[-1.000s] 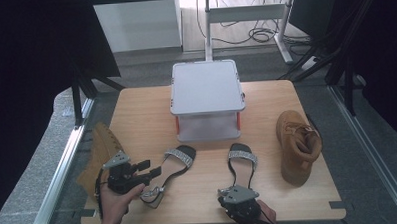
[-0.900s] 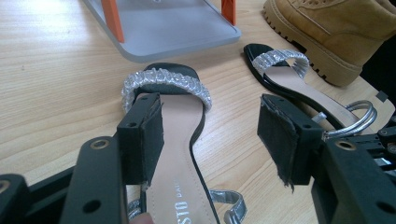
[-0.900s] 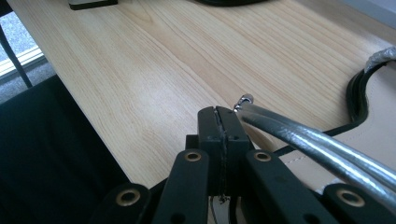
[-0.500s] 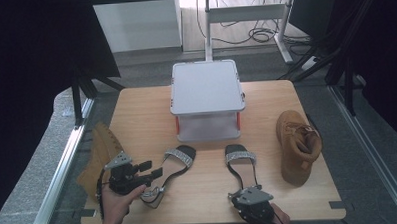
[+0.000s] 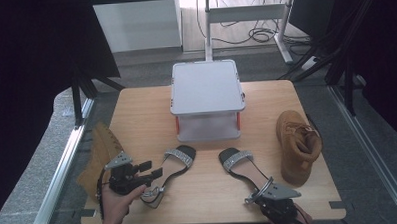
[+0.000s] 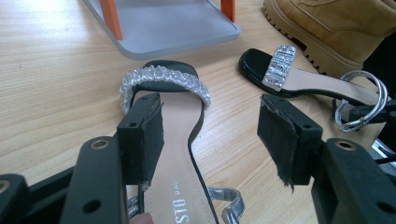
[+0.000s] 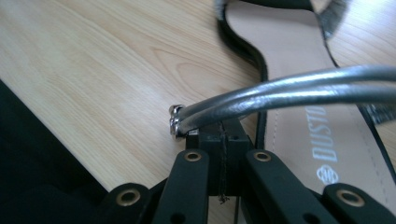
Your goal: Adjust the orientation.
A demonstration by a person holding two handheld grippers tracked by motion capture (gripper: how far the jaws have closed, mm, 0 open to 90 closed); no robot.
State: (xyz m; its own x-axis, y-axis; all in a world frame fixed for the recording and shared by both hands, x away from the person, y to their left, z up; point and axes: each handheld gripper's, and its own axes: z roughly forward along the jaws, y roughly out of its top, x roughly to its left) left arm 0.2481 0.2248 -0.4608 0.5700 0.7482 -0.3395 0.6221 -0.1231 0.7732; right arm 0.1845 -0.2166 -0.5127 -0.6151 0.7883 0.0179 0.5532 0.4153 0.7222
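Note:
Two black sandals with glittery toe bands lie near the table's front. The left sandal [image 5: 175, 160] [image 6: 177, 121] points away from my left gripper [image 5: 151, 169] [image 6: 212, 135], which stands open, its left pad [image 6: 149, 135] over the insole and touching nothing. The right sandal [image 5: 238, 163] [image 7: 285, 37] runs back toward my right gripper [image 5: 257, 194] [image 7: 224, 133] at the front edge. Its jaws are pressed together, with the sandal's silver ankle strap [image 7: 289, 88] [image 6: 359, 102] caught across their tips and lifted off the wood.
A grey lidded box on orange legs [image 5: 205, 86] stands mid-table behind the sandals. One tan boot [image 5: 297, 143] lies at the right, another [image 5: 100, 150] at the table's left edge beside my left hand. Bare wood [image 5: 141, 114] flanks the box.
My right gripper has moved right along the front edge, taking the strap along, so the right sandal's heel has swung that way. The left gripper and its sandal have stayed put.

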